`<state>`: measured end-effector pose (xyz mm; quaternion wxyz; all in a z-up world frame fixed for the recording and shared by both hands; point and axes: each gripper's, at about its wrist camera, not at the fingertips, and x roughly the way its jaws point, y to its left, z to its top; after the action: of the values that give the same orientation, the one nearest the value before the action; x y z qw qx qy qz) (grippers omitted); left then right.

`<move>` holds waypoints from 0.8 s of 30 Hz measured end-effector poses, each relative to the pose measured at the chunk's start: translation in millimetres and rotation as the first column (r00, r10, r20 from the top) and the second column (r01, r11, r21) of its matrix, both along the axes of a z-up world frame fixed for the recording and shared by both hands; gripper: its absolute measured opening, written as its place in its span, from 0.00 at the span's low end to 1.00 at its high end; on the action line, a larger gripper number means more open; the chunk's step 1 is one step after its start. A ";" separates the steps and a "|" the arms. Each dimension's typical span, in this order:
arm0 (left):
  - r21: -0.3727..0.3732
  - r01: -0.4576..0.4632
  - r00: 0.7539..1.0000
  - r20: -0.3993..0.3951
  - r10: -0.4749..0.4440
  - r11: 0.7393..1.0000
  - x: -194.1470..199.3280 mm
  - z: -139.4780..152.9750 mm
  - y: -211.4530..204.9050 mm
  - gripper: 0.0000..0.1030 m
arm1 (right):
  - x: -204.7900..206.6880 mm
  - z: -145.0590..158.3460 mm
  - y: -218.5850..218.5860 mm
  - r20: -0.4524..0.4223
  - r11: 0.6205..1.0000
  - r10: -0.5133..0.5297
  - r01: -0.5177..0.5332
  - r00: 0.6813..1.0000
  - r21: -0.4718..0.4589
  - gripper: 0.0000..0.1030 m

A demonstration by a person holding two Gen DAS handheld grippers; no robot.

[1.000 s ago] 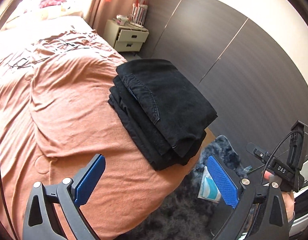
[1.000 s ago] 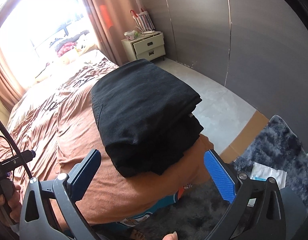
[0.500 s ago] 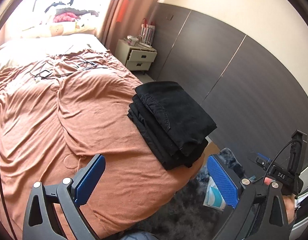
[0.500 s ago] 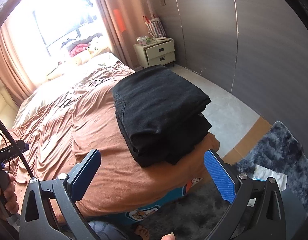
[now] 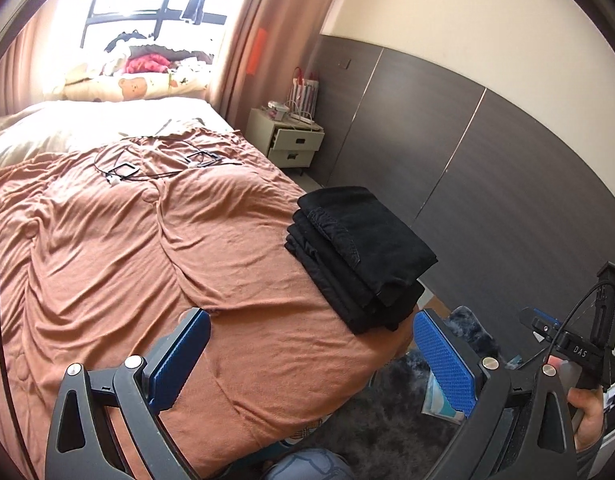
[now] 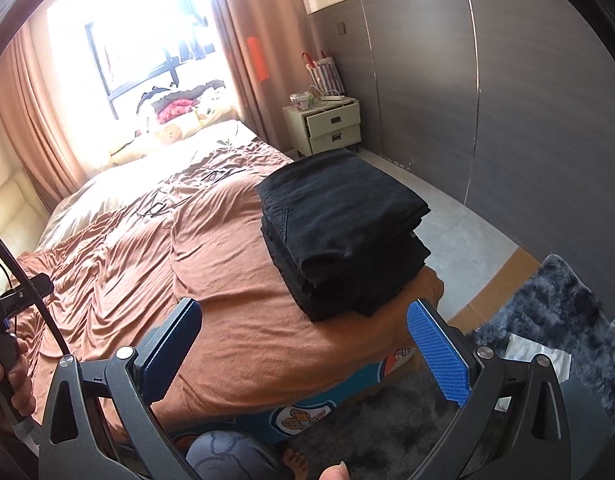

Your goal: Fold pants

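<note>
A stack of folded black pants (image 5: 359, 252) lies on the right corner of a bed with a rust-orange cover (image 5: 147, 248). In the right wrist view the same black pants (image 6: 339, 228) sit ahead, near the bed's right edge. My left gripper (image 5: 311, 344) is open, empty, held back from the bed's foot, left of and below the stack. My right gripper (image 6: 303, 340) is open and empty too, with the stack just beyond its blue pads (image 6: 439, 356). Neither touches the cloth.
Thin black cables with small square parts (image 5: 159, 164) lie on the cover farther up the bed. A pale nightstand (image 5: 287, 142) stands by the dark panelled wall (image 5: 487, 168). A dark shaggy rug (image 6: 547, 320) with white packets covers the floor at right. The person's knee (image 6: 219, 452) and bare foot show below.
Both grippers have pulled back and up from the pants, which now look smaller and farther away. More of the bed, window and wall has come into view. The stack itself has not moved.
</note>
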<state>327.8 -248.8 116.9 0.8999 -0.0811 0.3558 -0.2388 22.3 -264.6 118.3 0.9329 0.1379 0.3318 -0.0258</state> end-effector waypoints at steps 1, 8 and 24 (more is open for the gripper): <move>0.004 0.000 1.000 0.006 0.000 1.000 -4.3 1.6 5.7 0.99 | -4.6 1.2 3.3 0.006 1.000 0.004 -0.004 1.000 0.000 1.00; 0.035 -0.018 0.998 0.060 0.016 0.999 -34.0 13.5 44.1 0.99 | -35.5 8.8 26.1 0.047 1.000 0.007 -0.007 0.999 -0.001 1.00; 0.109 -0.048 0.978 0.205 0.025 0.993 -120.9 28.7 107.3 0.99 | -101.9 17.8 79.7 0.116 0.998 0.035 -0.028 0.993 -0.059 1.00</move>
<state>206.9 -141.4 145.6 0.9390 -0.0113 0.2733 -0.2085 -79.6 -184.9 136.1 0.9545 0.1072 0.2779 -0.0126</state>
